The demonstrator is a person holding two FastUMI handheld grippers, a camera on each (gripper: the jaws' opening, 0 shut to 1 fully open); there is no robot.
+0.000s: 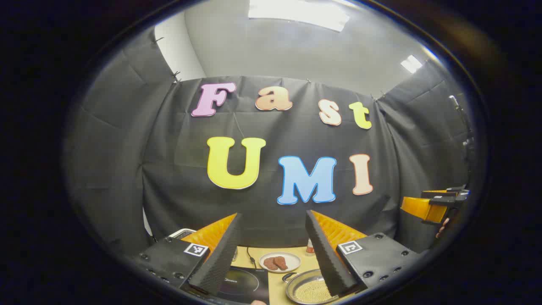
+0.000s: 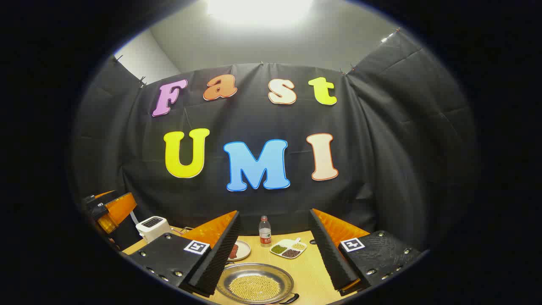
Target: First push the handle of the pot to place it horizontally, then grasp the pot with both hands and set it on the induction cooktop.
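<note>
A shallow steel pot (image 2: 256, 283) with yellow beans in it sits on the wooden table (image 2: 309, 271), low between my right gripper's fingers. One dark handle (image 2: 291, 298) shows at its near right rim. In the left gripper view the pot (image 1: 311, 290) lies by the right finger, with a loop handle (image 1: 289, 276) on its left rim. Left of it is the black induction cooktop (image 1: 243, 284). My left gripper (image 1: 273, 214) and my right gripper (image 2: 274, 212) are both open, held above the table and touching nothing.
A plate of brown meat (image 1: 279, 262) and a small bottle (image 2: 265, 231) stand behind the pot. A divided dish of beans (image 2: 288, 248) and a white toaster (image 2: 151, 226) are also on the table. The other gripper (image 1: 436, 205) hangs at the right edge.
</note>
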